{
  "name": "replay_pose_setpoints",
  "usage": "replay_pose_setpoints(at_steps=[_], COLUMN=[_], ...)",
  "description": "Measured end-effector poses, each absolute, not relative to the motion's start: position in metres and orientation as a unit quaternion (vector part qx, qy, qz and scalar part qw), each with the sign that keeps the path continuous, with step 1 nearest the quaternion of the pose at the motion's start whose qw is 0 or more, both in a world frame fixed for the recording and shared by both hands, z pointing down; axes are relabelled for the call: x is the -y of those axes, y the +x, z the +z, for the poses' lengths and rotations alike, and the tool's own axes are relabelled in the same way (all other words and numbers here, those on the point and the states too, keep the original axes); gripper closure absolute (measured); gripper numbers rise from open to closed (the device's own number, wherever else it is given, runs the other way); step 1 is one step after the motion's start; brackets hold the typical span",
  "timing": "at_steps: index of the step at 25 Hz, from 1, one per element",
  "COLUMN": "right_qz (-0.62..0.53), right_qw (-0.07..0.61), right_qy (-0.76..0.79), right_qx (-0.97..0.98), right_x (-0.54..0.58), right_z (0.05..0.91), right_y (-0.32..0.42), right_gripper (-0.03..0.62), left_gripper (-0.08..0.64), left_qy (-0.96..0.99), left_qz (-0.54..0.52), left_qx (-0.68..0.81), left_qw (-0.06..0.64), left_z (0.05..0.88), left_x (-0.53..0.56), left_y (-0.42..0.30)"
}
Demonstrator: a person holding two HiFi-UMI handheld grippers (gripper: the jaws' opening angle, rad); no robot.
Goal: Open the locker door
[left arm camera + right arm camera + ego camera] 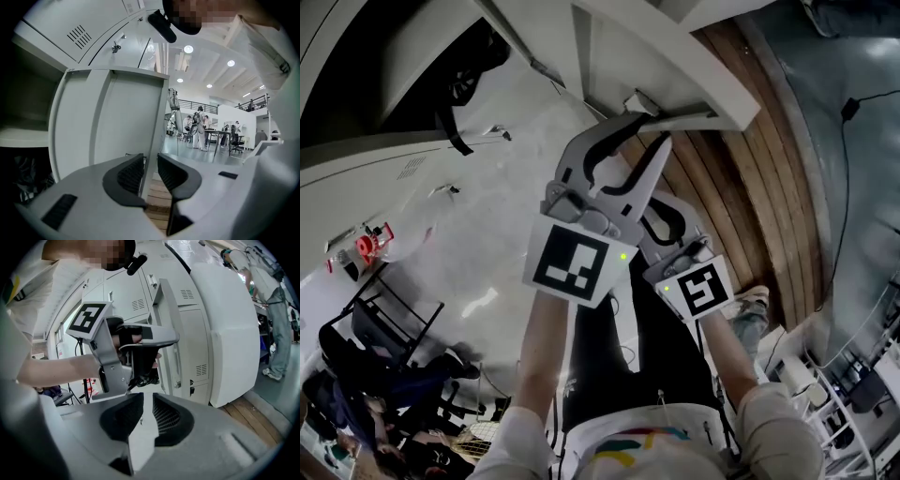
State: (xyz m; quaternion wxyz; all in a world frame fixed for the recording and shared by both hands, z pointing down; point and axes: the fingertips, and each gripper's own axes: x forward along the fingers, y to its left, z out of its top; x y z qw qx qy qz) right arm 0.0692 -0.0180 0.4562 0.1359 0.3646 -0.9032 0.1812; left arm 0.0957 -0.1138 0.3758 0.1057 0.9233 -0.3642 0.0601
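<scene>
Locker door [103, 122]: upright free edge, lower centre, clamped in left gripper [150, 163]; right gripper [146, 403] trails, slightly parted, empty.

The left tool [149, 164] and the right tool [147, 401] are pale grey moulded shells with black ribbed pads [129, 176] lining their jaws. Each carries a white cube [572, 262] printed with black square markers and a small green light [623, 255]. The person wears a white short-sleeved shirt [675, 455] with a yellow, red and teal print, and dark trousers [605, 347].
</scene>
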Motion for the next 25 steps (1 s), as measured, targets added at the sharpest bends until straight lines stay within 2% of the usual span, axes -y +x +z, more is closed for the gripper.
replay_pose_setpoints(at_steps=[15, 25], right_qz=[0.189, 0.197], right_qw=[0.125, 0.132], right_qy=[0.376, 0.392], right_qx=[0.898, 0.889], right_x=[0.034, 0.025], right_z=[0.464, 0.464], right_y=[0.068, 0.083], right_gripper=[0.535, 0.537], left_gripper=[0.462, 0.460], left_qy=[0.926, 0.917], left_qz=[0.050, 0.025], left_qx=[0.360, 0.375], left_qw=[0.103, 0.132], left_z=[0.376, 0.378], left_x=[0.142, 0.141], left_y=[0.115, 0.117])
